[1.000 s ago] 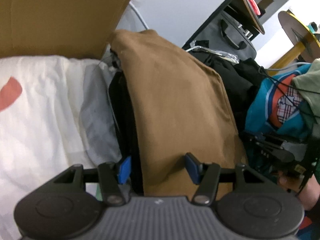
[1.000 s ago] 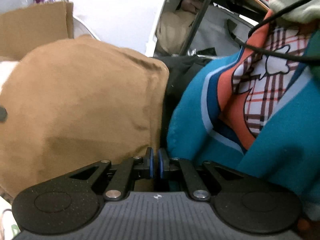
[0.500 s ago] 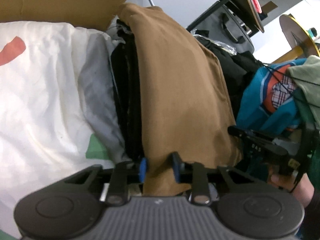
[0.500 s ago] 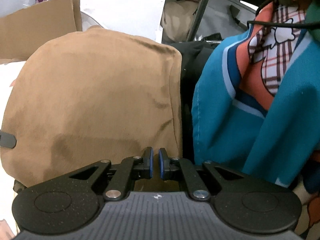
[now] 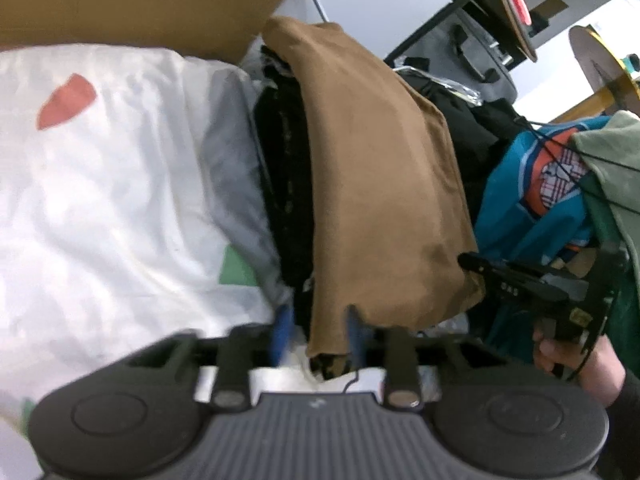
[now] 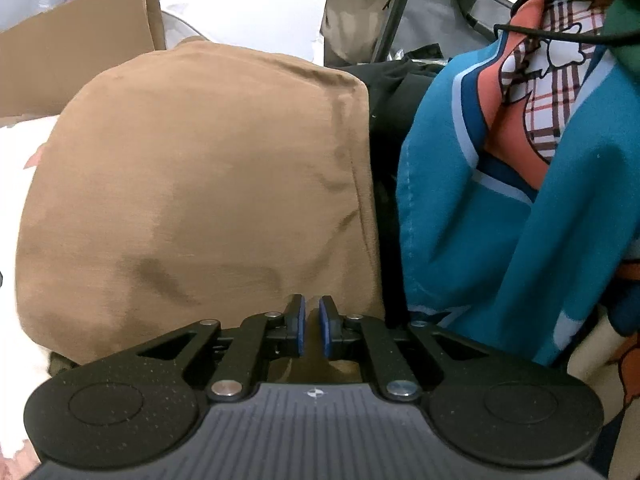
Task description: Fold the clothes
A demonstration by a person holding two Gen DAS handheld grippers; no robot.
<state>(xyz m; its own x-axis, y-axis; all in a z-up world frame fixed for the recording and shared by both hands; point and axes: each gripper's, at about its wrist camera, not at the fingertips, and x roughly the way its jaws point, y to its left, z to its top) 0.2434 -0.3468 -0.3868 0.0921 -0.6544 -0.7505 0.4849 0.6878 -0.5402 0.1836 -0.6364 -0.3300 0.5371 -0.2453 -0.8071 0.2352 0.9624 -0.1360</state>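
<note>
A folded brown garment [image 5: 380, 184] lies on top of a black garment [image 5: 286, 200], over a white sheet [image 5: 100, 200]. My left gripper [image 5: 317, 330] is closed on the near corner of this stack, with brown cloth between its blue pads. In the right wrist view the brown garment [image 6: 192, 184] fills the left and centre. My right gripper [image 6: 312, 330] is shut on its near right edge, the pads almost touching. The left wrist view shows the right gripper [image 5: 472, 260] at the garment's right corner, held by a hand [image 5: 560, 356].
A teal garment with a checked orange print [image 6: 500, 184] hangs close on the right. Dark clothes [image 5: 472, 120] and a grey bag [image 5: 476, 52] lie behind. A cardboard sheet [image 5: 132, 0] stands at the back left.
My left gripper's fingers narrowed from wide open onto the corner of the brown and black stack. Both views pulled back a little from the garment. The right gripper stayed shut.
</note>
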